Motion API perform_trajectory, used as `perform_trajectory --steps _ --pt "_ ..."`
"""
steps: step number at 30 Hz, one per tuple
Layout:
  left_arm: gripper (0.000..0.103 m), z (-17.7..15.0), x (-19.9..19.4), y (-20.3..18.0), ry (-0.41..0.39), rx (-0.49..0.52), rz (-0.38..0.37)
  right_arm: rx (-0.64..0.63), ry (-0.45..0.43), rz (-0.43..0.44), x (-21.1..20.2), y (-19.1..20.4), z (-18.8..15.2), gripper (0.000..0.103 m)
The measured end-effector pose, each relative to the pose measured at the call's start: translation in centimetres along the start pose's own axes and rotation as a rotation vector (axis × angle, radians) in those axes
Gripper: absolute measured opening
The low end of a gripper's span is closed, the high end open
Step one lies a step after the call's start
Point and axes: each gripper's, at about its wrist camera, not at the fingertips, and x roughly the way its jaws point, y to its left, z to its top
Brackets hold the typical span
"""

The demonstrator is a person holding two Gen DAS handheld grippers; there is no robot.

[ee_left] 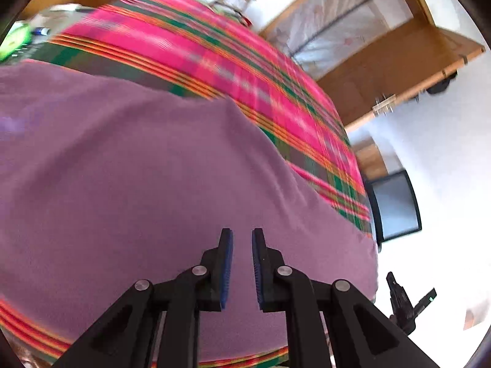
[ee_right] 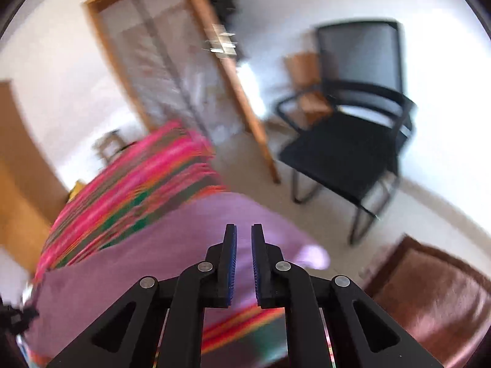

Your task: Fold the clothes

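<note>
Left wrist view: left gripper [ee_left: 242, 265] hovers above the purple garment [ee_left: 147, 184], jaws slightly apart, nothing between them. The garment lies flat on the near part of a pink plaid cloth [ee_left: 214, 55], which runs on to the far side. To fold well, both grippers likely need matching edges and an even lift.

Right wrist view: right gripper [ee_right: 244, 265], jaws slightly apart, empty, over the garment's right end. Black chair [ee_right: 353, 128] stands far right. No containers visible.
</note>
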Motion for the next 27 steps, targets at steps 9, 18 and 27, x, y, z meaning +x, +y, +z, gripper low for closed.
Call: perform_trajectory --steps 9,18,27 --pt "0.013 -0.5 -5.8 8.5 -0.178 -0.203 0.066 -0.306 0.103 0.266 1.7 13.1 -3.4 0.021" --pt "0.013 -0.4 -8.1 14.0 -0.25 -0.336 0.097 -0.468 0.24 0.431 3.2 21.7 -8.5 0.021" --pt "0.014 3.3 -11.0 14.3 -0.336 -0.301 0.12 -0.553 0.281 0.478 3.0 25.8 -10.8 0.023"
